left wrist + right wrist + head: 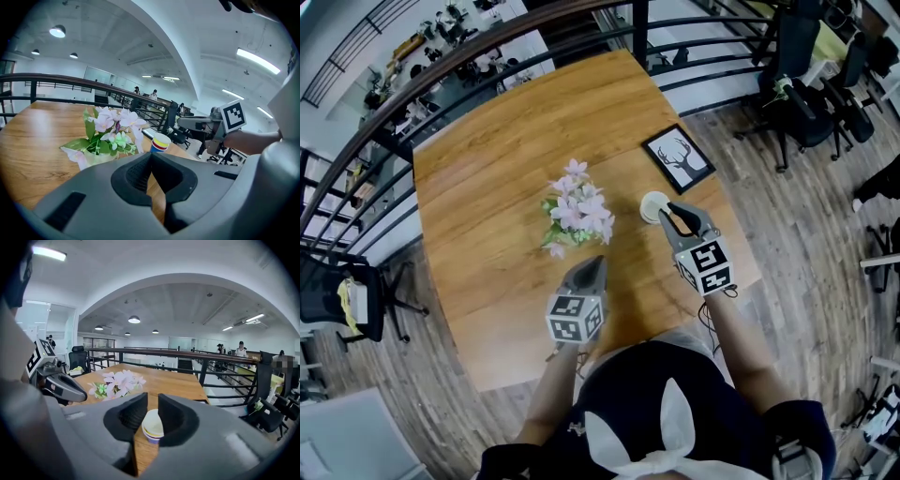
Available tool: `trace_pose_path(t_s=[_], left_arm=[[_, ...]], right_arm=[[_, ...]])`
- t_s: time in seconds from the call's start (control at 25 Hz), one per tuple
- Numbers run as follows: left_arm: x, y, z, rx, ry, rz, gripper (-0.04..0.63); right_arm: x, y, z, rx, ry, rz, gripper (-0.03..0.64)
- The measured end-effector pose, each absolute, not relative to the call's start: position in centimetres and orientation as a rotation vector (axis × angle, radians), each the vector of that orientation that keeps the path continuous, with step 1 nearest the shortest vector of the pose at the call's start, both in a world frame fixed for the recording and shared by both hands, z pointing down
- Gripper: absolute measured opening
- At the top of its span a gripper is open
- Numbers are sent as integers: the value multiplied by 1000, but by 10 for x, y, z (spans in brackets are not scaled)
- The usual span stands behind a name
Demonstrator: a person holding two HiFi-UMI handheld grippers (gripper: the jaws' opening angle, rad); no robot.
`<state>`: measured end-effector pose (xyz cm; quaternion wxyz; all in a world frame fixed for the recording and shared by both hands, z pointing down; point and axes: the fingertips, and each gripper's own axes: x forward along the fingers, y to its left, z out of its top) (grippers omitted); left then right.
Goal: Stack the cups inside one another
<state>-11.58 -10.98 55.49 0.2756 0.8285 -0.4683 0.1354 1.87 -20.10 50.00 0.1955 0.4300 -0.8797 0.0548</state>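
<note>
A stack of nested paper cups [653, 205], white inside with yellow, red and blue bands, stands on the wooden table [506, 169] right of the flowers. The left gripper view shows the cup stack [161, 142] upright on the wood. My right gripper [668, 210] hovers just above and behind the stack. Its jaws stand a narrow gap apart with nothing between them, and the cup stack [153, 425] shows through that gap, lower down. My left gripper [598, 261] sits near the flowers with its jaw tips touching and nothing held.
A bunch of pink flowers [577, 216] lies mid-table, left of the cups. A black framed deer picture [678, 158] lies beyond the cups near the table's right edge. A black railing [581, 28] runs round the far side, with office chairs [806, 103] on the floor beyond.
</note>
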Motion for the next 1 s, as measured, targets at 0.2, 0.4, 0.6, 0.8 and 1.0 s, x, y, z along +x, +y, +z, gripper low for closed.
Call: trace_pose_path(t_s=[0.2, 0.4, 0.6, 0.8, 1.0], left_arm=[[-112, -109, 545, 2253, -1264, 354, 17], [-106, -108, 538, 2277, -1258, 347, 17], [-96, -102, 531, 2304, -1242, 346, 17], [-88, -96, 525, 2326, -1228, 341, 17], [-81, -89, 519, 2342, -1223, 329, 17]], right_arm=[[20, -182, 486, 1189, -2472, 69, -2], [20, -162, 478, 1178, -2493, 78, -2], [21, -141, 475, 1176, -2505, 115, -2], [19, -120, 479, 1165, -2517, 160, -2], [13, -102, 478, 1118, -2530, 149, -3]])
